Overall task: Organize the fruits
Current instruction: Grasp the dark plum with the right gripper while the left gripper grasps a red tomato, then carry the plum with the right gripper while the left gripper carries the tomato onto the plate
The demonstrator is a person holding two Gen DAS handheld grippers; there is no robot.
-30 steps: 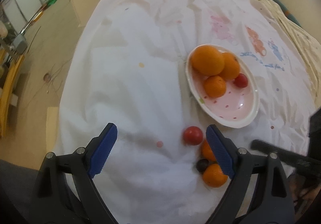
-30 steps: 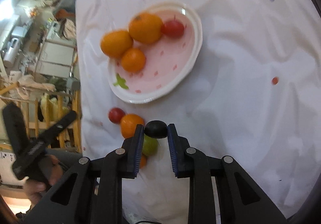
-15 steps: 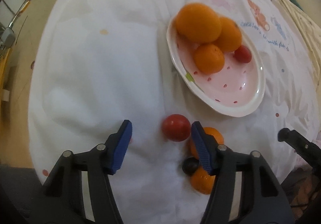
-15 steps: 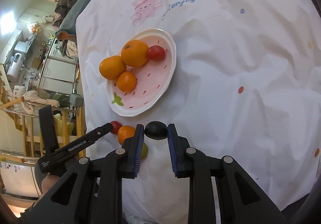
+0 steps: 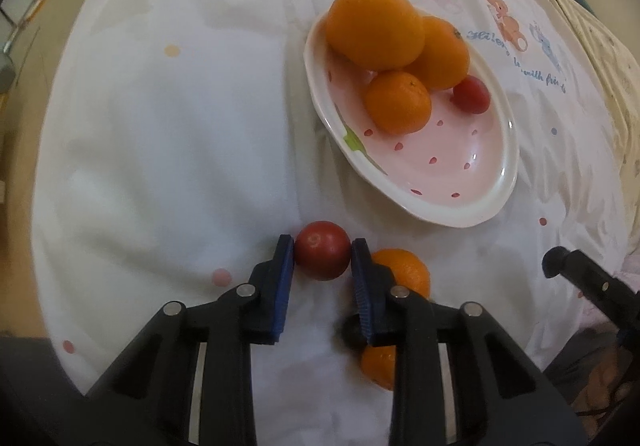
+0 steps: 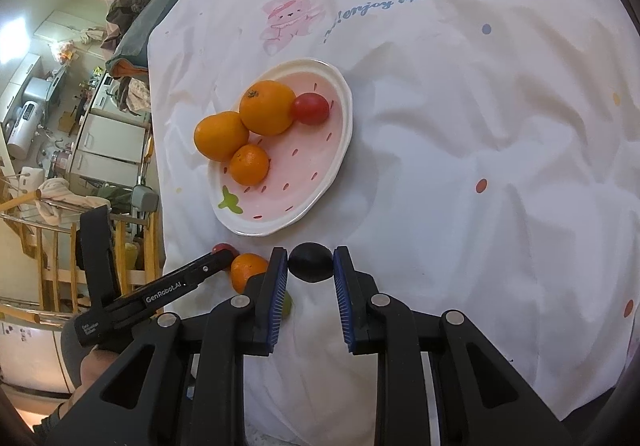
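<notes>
"GenRobot.AI" is reading clearly along the left gripper (image 6: 224, 256) in the right view, and the cloth (image 6: 500, 150) is saying "enjoy life with friends" under a bear. The left gripper (image 5: 322, 252) is now pinching the red tomato (image 5: 322, 256), both pads touching it; half a second ago those jaws were spread wide around it. It is sitting on the cloth just short of the plate (image 5: 502, 182), an orange (image 5: 404, 270) right beside. The right gripper (image 6: 311, 262) is still clamping the dark fruit (image 6: 311, 262), hanging above the cloth just short of the plate rim. The plate is carrying three oranges and a tomato, its near half bare. Plenty of open cloth is lying to the right; the cloth's edge is dropping off close on the left.
</notes>
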